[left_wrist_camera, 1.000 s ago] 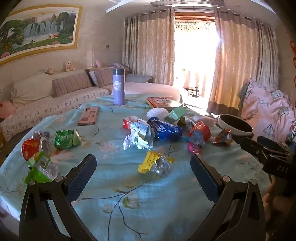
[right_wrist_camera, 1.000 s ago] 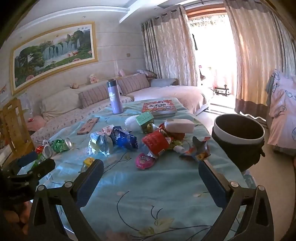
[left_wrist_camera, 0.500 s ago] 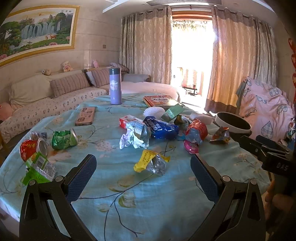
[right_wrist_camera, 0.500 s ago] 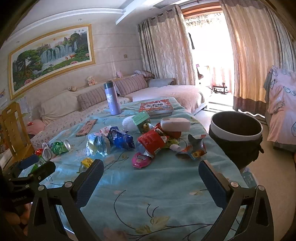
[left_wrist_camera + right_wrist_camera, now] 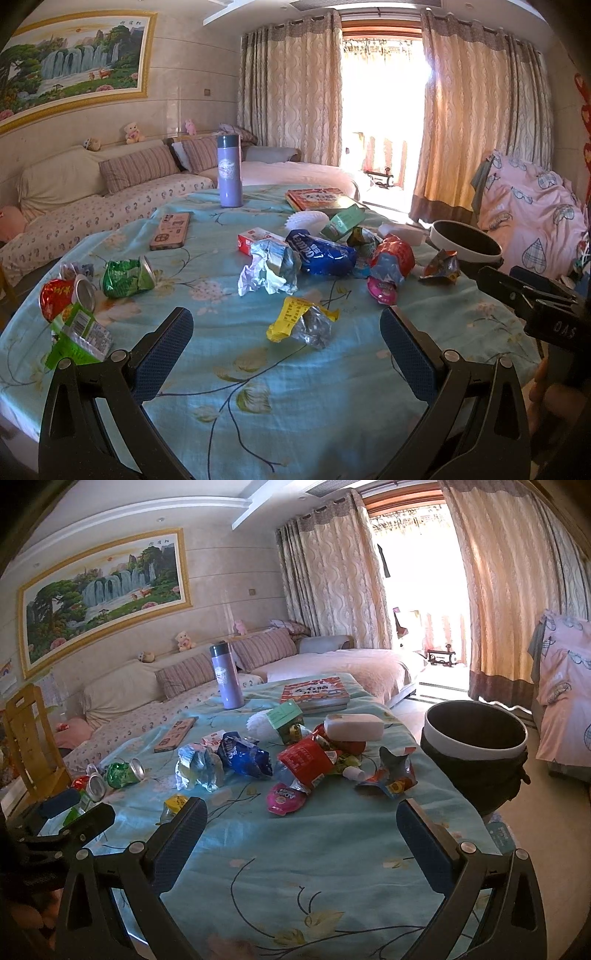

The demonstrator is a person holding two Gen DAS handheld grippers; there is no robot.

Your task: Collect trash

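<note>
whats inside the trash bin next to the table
The trash bin shows only a dark inner wall below its white rim; no trash is visible. Its bottom is hidden by the near wall.

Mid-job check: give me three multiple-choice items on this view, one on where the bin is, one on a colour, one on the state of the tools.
1. Where does the trash bin stand?
A. on the table
B. beside the table's right edge
C. on the sofa

2. What colour is the upright flask at the far end of the table?
A. purple
B. red
C. black

3. How are the left tool and right tool?
A. both shut on wrappers
B. left shut on the yellow wrapper, right open
C. both open, holding nothing

Answers:
1 B, since the bin's rim sits off the tablecloth, by the floor side.
2 A, since its body is lilac under a dark cap.
3 C, since the fingers of each stand wide apart, and the yellow wrapper lies loose on the cloth.
</note>
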